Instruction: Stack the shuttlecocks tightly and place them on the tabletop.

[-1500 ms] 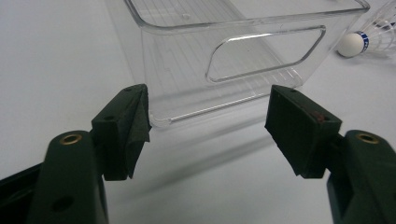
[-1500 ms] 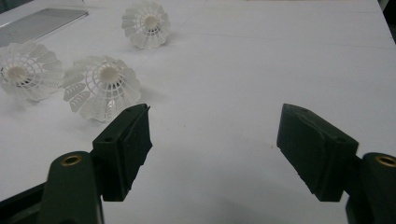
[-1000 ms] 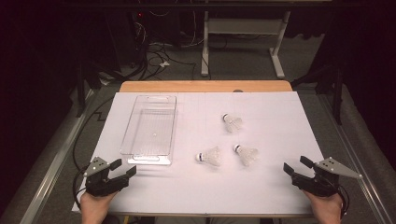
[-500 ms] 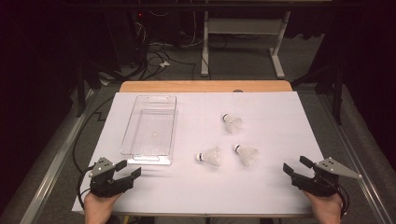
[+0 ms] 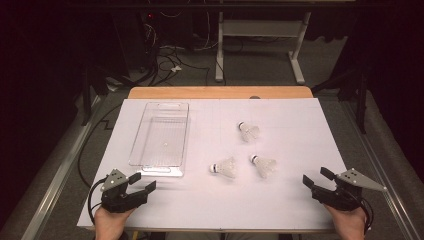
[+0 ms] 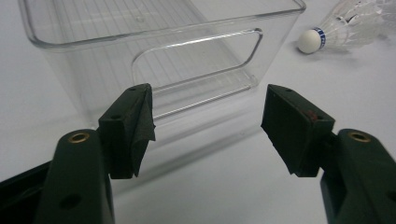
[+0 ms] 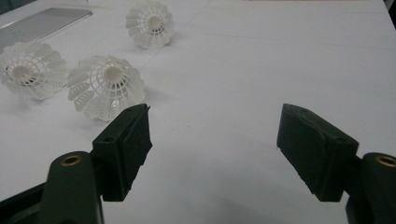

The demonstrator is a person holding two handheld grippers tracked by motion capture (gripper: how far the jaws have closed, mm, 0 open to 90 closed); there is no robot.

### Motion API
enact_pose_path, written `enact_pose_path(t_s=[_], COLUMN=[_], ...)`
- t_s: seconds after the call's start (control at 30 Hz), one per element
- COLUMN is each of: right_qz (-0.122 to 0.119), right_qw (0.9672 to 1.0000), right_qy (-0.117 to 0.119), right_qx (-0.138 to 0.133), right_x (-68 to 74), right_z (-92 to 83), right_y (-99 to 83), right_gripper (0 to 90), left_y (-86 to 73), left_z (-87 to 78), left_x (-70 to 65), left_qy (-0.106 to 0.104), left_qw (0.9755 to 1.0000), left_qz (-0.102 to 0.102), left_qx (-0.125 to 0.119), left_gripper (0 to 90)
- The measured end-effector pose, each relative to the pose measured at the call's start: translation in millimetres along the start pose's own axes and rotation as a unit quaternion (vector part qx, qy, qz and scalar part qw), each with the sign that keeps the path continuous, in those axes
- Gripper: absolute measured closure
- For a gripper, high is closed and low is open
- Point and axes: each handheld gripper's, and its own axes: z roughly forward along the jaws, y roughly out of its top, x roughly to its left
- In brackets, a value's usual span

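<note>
The white table (image 5: 300, 125) carries a clear plastic bin (image 5: 161, 134) at its left and three shuttlecocks (image 5: 225, 167) lying loose on the surface right of it (none in the bin). The left gripper (image 5: 141, 183) and right gripper (image 5: 316, 179) rest at the near edge, jaws apart and empty. Judged step: approach not yet begun; the next move calls for the right gripper to reach the nearest shuttlecock (image 7: 106, 86) and close on it.

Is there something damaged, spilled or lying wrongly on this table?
Nothing stands out. The clear plastic bin stands upright and empty on the white sheet, and three shuttlecocks lie loose on their sides, apparently intact. Both grippers, left gripper and right gripper, are open and hold nothing.
</note>
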Motion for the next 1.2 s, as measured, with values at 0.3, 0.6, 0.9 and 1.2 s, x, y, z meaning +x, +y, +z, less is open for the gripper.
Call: enact_pose_path(t_s=[0.3,0.6,0.9,1.2], right_qz=[0.001,-0.001,-0.003,-0.002], right_qw=[1.0000,1.0000,1.0000,1.0000], right_qy=[-0.006,0.003,0.004,0.004], right_qx=[0.002,-0.002,-0.001,-0.002], right_x=[1.5,2.4,2.9,2.8], right_z=[0.6,1.2,0.9,0.5], right_y=[0.2,0.5,0.5,0.4], right_gripper=[26.4,26.3,26.4,26.5], left_y=[-0.1,1.2,2.9,5.1], left_z=[-1.3,2.6,11.8,20.8], left_x=[-4.5,-12.3,-26.8,-42.1], left_qy=[-0.007,0.001,-0.013,-0.030], left_qw=[1.0000,0.9999,0.9991,0.9979], left_qz=[0.002,0.012,0.031,0.041], left_qx=[-0.004,0.003,0.024,0.040], left_gripper=[35.2,35.5,36.3,37.0])
